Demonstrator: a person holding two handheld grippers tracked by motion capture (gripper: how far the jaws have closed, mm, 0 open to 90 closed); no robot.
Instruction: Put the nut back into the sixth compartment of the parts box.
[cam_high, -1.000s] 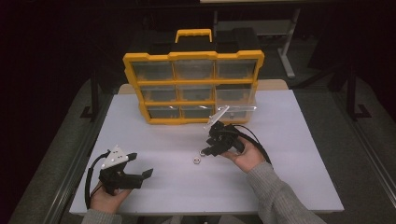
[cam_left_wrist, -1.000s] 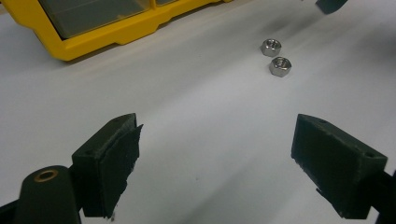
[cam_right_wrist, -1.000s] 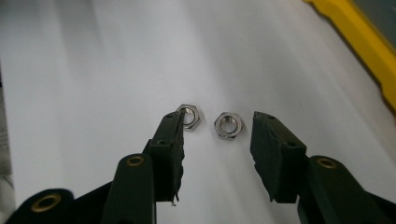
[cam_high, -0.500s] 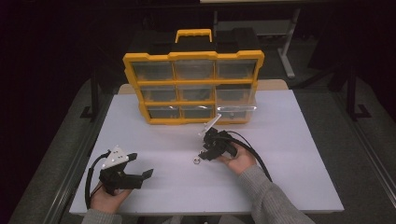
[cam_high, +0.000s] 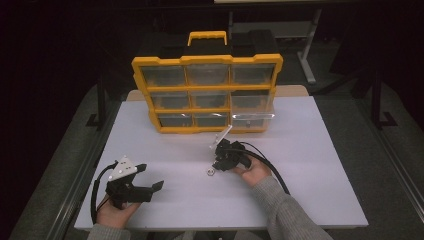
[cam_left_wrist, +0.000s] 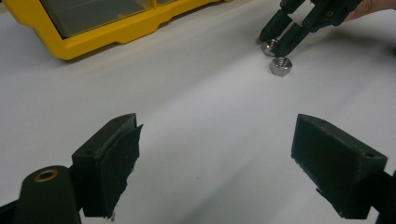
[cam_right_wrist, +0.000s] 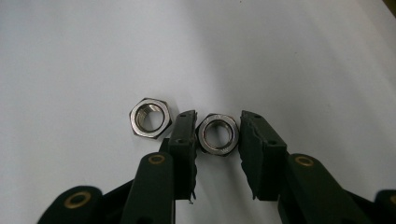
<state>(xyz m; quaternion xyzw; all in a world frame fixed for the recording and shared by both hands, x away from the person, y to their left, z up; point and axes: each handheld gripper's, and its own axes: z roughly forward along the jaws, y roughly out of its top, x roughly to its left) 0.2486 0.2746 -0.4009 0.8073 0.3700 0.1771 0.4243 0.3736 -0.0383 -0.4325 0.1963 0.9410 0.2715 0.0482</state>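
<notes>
Two steel hex nuts lie on the white table. One nut (cam_right_wrist: 217, 134) sits between the pads of my right gripper (cam_right_wrist: 217, 122), whose jaws have just been closing and now press on both its sides. The second nut (cam_right_wrist: 150, 117) lies free just beside the left jaw, and it is seen as the nearer nut (cam_left_wrist: 281, 66) in the left gripper view. In the high view the right gripper (cam_high: 218, 165) points down at the table centre. My left gripper (cam_high: 150, 176) rests at the front left, jaws wide open and empty (cam_left_wrist: 217, 154).
A yellow parts organizer (cam_high: 207, 95) with clear drawers stands upright at the back of the table (cam_high: 310, 165). Its bottom-right drawer (cam_high: 252, 116) is pulled out a little. The right gripper's cable (cam_high: 272, 170) trails past the person's wrist.
The right hand came down and leftward to the nuts, and its jaws narrowed around one of them. The left gripper has stayed put.
</notes>
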